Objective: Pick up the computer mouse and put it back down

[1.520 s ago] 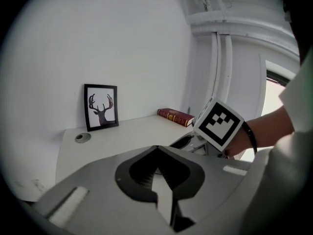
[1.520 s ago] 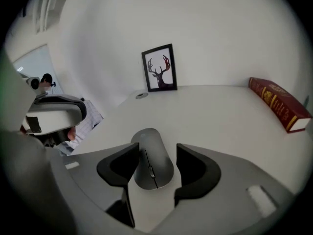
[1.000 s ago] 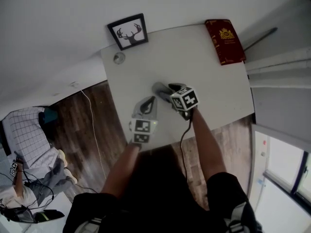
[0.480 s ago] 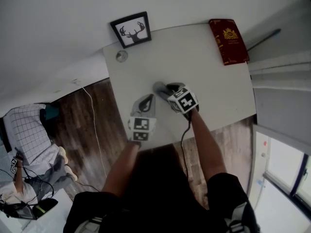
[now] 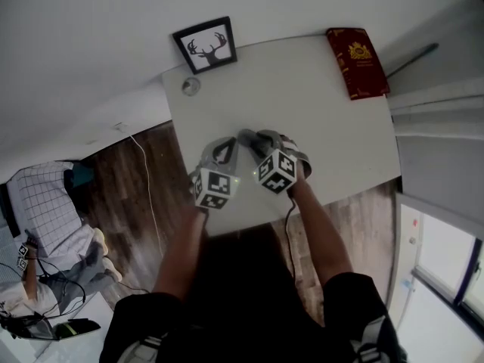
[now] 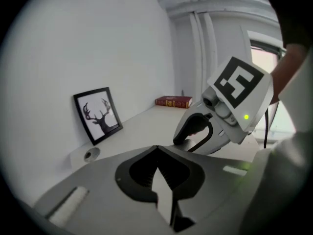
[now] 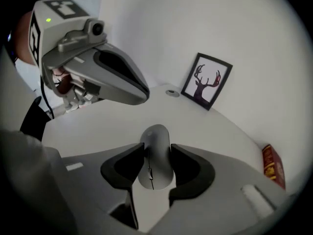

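Now the computer mouse (image 7: 155, 159) sits right between the two jaws of our right gripper (image 7: 156, 150). Those jaws have just been closing, and they touch the mouse on both of its sides, so we are holding it. Its round end pokes out past the jaws. The mouse is near the middle of the white bench (image 7: 93, 126), a bit toward our edge. We cannot tell if it is off the bench yet or lying on it.

Our left gripper (image 6: 156, 151) is squeezed shut with nothing in it. It hangs just beside the right one.

We think this is the picking-up part. To do it well, we should hold the mouse firmly but not too hard, because its sides look smooth and curved and it could slip out. We should lift it straight up, slowly, and not tip it. Then we should bring it down flat onto the bench and only let go when it rests there. The left gripper should stay out of the way.

Farther off, a deer picture (image 7: 207, 81) stands by the wall, and a red book (image 5: 357, 63) lies at the far right corner of the bench.
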Demonstrator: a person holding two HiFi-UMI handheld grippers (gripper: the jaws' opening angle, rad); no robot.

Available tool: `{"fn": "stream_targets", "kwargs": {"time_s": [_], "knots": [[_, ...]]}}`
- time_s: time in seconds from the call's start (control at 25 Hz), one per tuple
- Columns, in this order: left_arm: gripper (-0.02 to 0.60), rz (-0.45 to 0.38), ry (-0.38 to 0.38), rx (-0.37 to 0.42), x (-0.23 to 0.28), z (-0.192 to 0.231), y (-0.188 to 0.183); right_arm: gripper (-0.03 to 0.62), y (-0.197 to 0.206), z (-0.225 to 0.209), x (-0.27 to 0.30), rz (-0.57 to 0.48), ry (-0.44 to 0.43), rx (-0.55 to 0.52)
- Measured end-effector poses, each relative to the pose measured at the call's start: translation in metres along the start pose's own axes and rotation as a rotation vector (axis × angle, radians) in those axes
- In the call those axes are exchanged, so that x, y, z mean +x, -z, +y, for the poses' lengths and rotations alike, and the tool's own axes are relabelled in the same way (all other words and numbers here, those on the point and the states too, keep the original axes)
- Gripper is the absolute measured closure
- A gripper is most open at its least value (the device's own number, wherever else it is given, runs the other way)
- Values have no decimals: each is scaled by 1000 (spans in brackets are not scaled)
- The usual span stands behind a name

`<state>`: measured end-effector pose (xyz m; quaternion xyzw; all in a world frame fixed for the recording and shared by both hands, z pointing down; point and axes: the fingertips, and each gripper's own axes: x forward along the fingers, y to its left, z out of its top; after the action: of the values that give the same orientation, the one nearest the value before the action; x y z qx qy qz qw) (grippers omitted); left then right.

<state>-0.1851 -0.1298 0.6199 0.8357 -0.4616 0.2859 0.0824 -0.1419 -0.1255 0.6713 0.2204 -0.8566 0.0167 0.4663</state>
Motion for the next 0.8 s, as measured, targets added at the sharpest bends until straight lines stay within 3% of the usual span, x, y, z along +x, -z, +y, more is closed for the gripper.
{"fn": "stream_targets", "kwargs": {"time_s": [0.2, 0.28, 0.56, 0.64, 0.8], "knots": [[581, 143, 174, 384, 20, -15, 0, 408, -1, 6, -1, -18, 51, -136], [580, 172, 247, 483, 25, -21, 0, 408, -1, 7, -2, -22, 62, -189], [575, 264, 354, 628, 39, -24, 5, 407, 3, 9, -5, -50, 93, -311], [449, 310, 411, 649, 41, -31, 11, 407, 3, 9, -5, -55, 101, -346], [416, 363, 489, 681, 47, -38, 18, 407, 3, 10, -5, -65, 115, -422]]}}
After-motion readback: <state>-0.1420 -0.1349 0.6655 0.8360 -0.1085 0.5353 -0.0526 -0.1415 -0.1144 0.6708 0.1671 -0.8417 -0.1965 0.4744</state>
